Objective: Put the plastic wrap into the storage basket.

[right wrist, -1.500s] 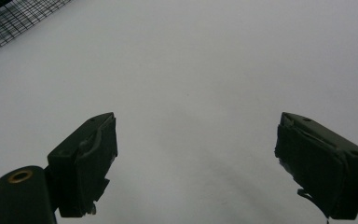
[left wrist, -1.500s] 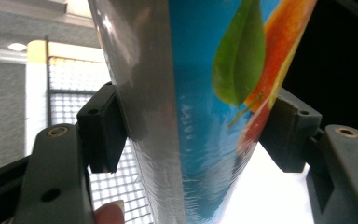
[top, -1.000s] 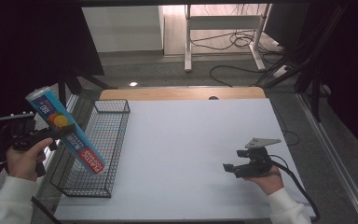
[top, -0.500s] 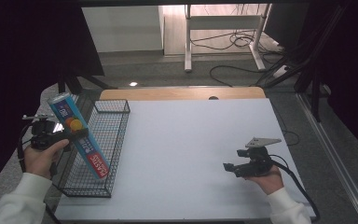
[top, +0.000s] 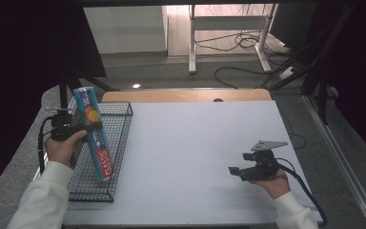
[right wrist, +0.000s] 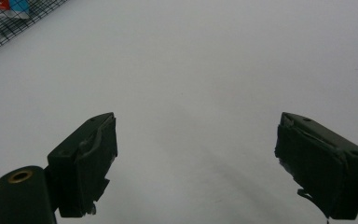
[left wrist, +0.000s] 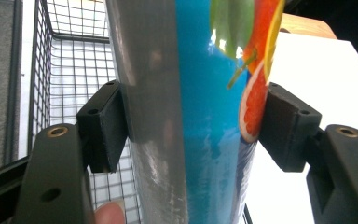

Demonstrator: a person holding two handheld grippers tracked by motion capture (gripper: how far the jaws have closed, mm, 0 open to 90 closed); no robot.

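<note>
My left tool (top: 93, 128) clamps a long blue box of plastic wrap (top: 93, 133) at mid-length, its lower end dipping into the wire basket (top: 119, 157) at the counter's (top: 195, 143) nine o'clock edge. My right tool (top: 235, 171) rests spread and empty at four o'clock. Gripped so centrally, I judge the box may pivot, snag the mesh and tip the basket.
</note>
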